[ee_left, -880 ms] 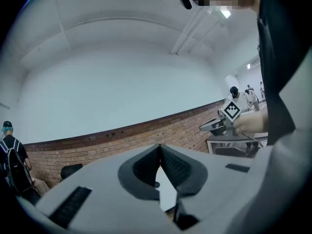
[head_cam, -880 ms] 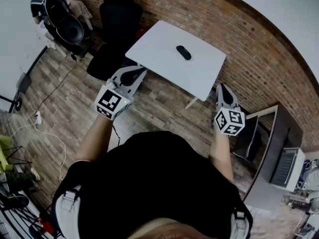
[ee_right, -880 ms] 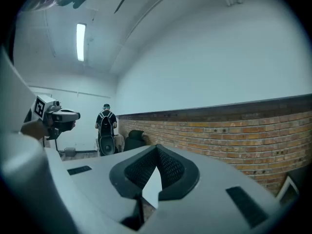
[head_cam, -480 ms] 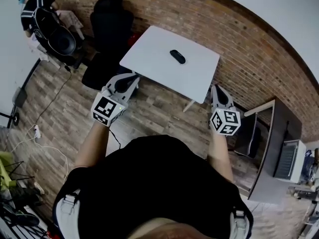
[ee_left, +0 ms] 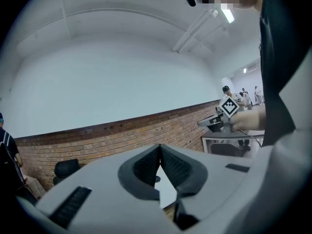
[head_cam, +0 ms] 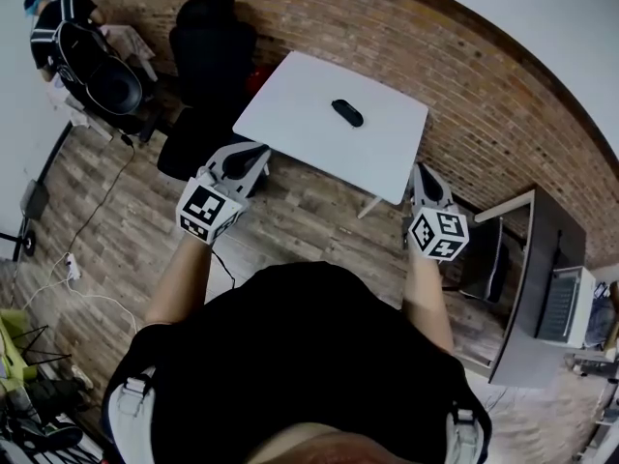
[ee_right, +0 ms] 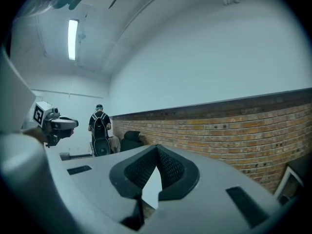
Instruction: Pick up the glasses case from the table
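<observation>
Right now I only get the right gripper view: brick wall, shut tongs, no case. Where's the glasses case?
Observer: The head view shows the glasses case, dark and oblong, lying alone near the middle of the white table.
Operator: Am I over it?
Observer: No. In the head view the right tongs sit off the tabletop, just past its near right corner, above the wood floor.
Operator: And the other side?
Observer: The left gripper view shows the left tongs shut, tips together, nothing between them.
</observation>
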`<control>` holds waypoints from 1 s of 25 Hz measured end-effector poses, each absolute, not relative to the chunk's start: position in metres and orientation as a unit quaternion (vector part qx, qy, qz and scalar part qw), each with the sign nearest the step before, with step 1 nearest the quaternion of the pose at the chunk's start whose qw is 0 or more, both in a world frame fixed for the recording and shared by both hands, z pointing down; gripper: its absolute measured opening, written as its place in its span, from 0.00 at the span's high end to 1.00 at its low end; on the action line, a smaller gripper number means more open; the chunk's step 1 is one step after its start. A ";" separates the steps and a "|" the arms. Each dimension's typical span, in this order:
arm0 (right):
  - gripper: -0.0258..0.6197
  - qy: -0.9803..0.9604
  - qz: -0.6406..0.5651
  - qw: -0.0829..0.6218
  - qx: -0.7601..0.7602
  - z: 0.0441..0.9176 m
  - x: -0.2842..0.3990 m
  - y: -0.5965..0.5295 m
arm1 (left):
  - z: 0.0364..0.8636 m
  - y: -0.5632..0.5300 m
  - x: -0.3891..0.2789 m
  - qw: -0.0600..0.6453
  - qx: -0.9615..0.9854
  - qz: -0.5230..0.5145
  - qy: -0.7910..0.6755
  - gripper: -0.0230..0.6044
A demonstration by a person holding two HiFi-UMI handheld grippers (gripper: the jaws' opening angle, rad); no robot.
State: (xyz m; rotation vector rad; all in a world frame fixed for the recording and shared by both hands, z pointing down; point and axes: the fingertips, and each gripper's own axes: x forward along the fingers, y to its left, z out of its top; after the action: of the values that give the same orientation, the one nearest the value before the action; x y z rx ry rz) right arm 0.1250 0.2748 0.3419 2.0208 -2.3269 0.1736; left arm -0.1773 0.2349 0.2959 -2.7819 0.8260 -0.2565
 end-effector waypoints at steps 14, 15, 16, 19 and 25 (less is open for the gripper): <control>0.94 -0.751 0.059 0.034 0.657 0.347 0.083 0.242 | 0.310 0.194 -0.209 0.102 -0.955 -0.095 0.263 0.95; 0.94 -0.750 0.060 0.035 0.658 0.348 0.082 0.241 | 0.310 0.193 -0.211 0.101 -0.955 -0.094 0.262 0.95; 0.94 -0.749 0.061 0.035 0.659 0.348 0.081 0.241 | 0.311 0.193 -0.213 0.099 -0.955 -0.095 0.262 0.95; 0.94 -0.746 0.063 0.038 0.661 0.349 0.080 0.239 | 0.313 0.191 -0.215 0.095 -0.956 -0.097 0.259 0.95; 0.94 -0.742 0.064 0.040 0.666 0.348 0.077 0.239 | 0.316 0.191 -0.217 0.093 -0.959 -0.099 0.250 0.95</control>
State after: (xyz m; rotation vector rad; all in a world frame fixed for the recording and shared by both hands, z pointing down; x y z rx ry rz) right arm 0.0774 0.2387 0.3484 2.0405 -2.2742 0.1974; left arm -0.2169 0.1911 0.3156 -2.8459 0.7429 -0.2924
